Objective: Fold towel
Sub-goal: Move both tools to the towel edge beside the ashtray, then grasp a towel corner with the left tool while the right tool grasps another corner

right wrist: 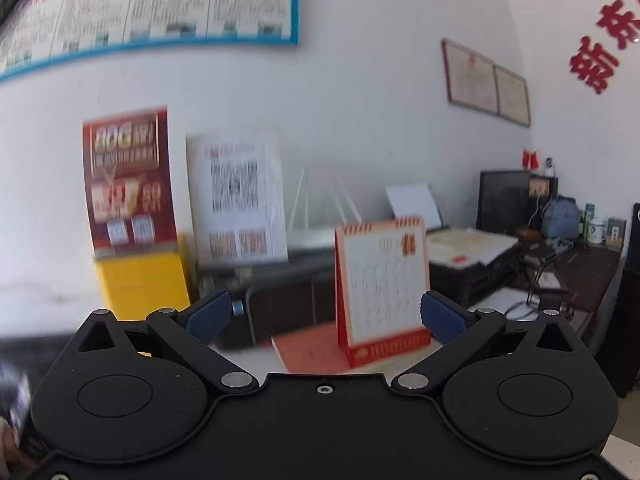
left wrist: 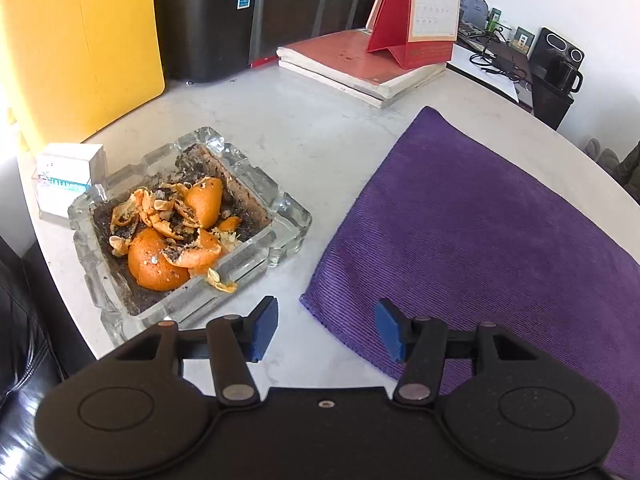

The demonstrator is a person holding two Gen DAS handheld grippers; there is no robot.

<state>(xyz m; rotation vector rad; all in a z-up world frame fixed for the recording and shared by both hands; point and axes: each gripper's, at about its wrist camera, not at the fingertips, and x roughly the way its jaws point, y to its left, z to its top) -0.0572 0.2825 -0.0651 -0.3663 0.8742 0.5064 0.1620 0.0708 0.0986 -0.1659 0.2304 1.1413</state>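
Note:
A purple ribbed towel (left wrist: 472,216) lies flat on the white table (left wrist: 304,128), filling the right half of the left wrist view. My left gripper (left wrist: 326,330) hangs over the towel's near left corner, tilted down, its blue pads (left wrist: 264,328) apart with nothing between them; the corner lies below the gap, untouched. My right gripper (right wrist: 326,318) is raised and points almost level at the wall, its pads (right wrist: 210,316) spread wide and empty. The towel does not appear in the right wrist view.
A glass ashtray (left wrist: 288,216) full of orange peel stands just left of the towel. A small white box (left wrist: 68,176) sits at the table's left edge. Books (left wrist: 360,72) and a red desk calendar (left wrist: 416,12) stand behind, a yellow board (left wrist: 80,48) at the back left.

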